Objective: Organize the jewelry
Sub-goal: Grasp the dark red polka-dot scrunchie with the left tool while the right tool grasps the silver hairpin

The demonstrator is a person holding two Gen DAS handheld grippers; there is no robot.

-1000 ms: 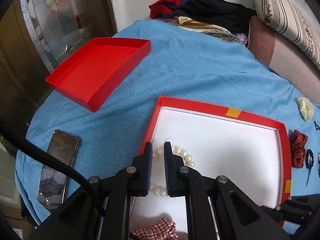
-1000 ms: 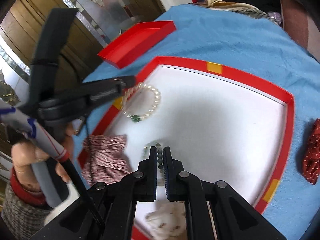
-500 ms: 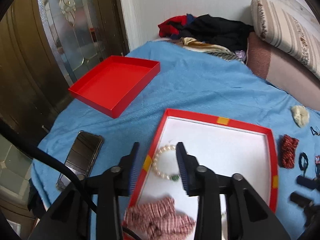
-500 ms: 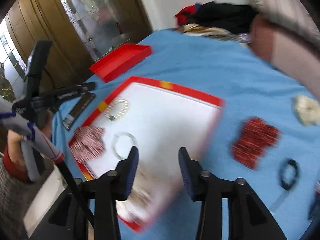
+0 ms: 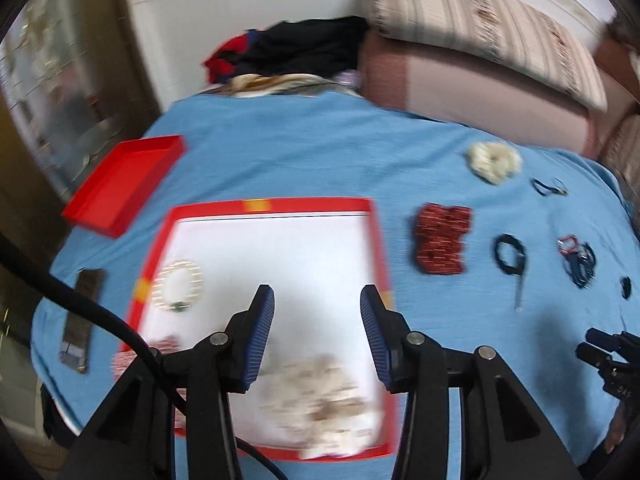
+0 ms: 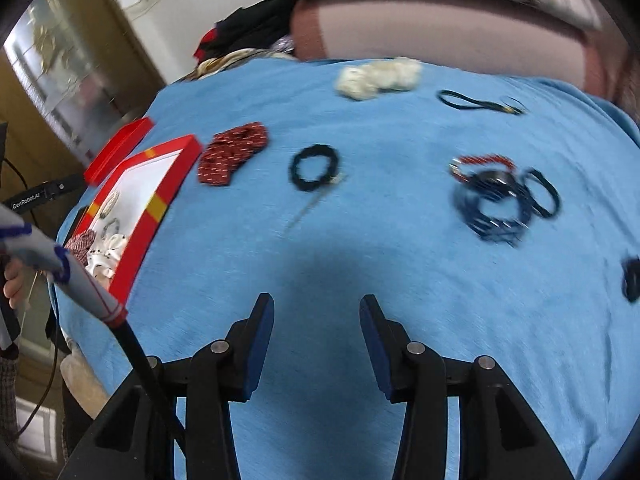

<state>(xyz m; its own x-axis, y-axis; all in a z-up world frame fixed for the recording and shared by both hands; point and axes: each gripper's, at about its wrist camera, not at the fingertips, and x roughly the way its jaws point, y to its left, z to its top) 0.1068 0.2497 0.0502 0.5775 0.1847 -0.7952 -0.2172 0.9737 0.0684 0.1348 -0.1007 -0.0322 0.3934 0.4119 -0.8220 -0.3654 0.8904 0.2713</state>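
The red tray (image 5: 272, 204) with a white floor holds a pearl bracelet (image 5: 178, 286), a plaid scrunchie (image 5: 160, 350) and a white spotted scrunchie (image 5: 320, 392). My left gripper (image 5: 318, 300) hovers over the tray's near half, its jaws opening with nothing between them. My right gripper (image 6: 318, 304) stands open and empty over bare blue cloth. Beyond it lie a dark red scrunchie (image 6: 234, 152), a black hair band (image 6: 316, 166), a tangle of blue and red bands (image 6: 496, 196), a cream scrunchie (image 6: 380, 76) and a thin black cord (image 6: 476, 104).
A red lid (image 5: 124, 184) lies at the far left of the blue cloth (image 6: 400, 240), a phone (image 5: 82, 316) beside the tray. Clothes (image 5: 296, 48) and striped cushions (image 5: 480, 32) line the back. A hand (image 6: 14, 280) holds the left gripper.
Both grippers let go of their bracelets in the tray and opened. The left one drew back and rose. The right one swung right, from the tray to the loose bands on the cloth.
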